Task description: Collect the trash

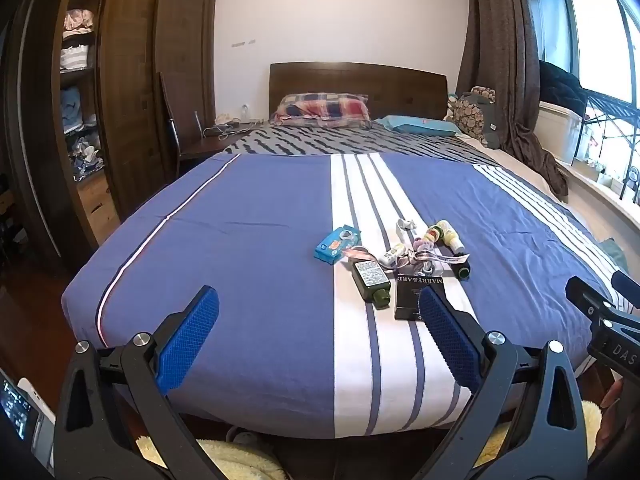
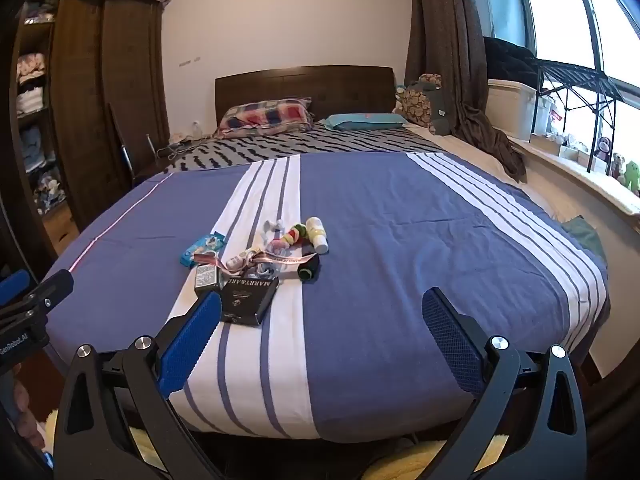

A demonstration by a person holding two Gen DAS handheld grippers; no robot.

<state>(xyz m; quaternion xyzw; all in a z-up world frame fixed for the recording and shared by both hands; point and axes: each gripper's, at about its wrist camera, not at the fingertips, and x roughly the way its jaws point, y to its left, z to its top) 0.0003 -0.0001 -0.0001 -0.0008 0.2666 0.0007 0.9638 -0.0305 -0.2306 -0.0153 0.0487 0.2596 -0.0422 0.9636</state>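
A small heap of litter lies on the white stripe of the blue bedspread (image 1: 248, 280). It holds a black box (image 1: 414, 294) (image 2: 250, 300), a dark green bottle (image 1: 370, 280) (image 2: 207, 278), a blue wipes pack (image 1: 336, 244) (image 2: 202, 249), a pale yellow bottle (image 1: 450, 236) (image 2: 318, 234), a black tube (image 1: 463, 270) (image 2: 309, 269), a printed ribbon (image 2: 280, 258) and crumpled wrappers. My left gripper (image 1: 318, 304) hovers open over the near bed edge, short of the heap, its right finger (image 1: 448, 340) covering part of the box. My right gripper (image 2: 322, 306) is open too, the heap ahead to its left.
Pillows (image 1: 322, 108) and a dark wooden headboard (image 1: 358, 80) stand at the far end. A wooden wardrobe (image 1: 120, 92) with open shelves is on the left. On the right are a curtain (image 2: 444, 40), a window sill (image 2: 580, 176) with small toys, and a storage box (image 2: 516, 108).
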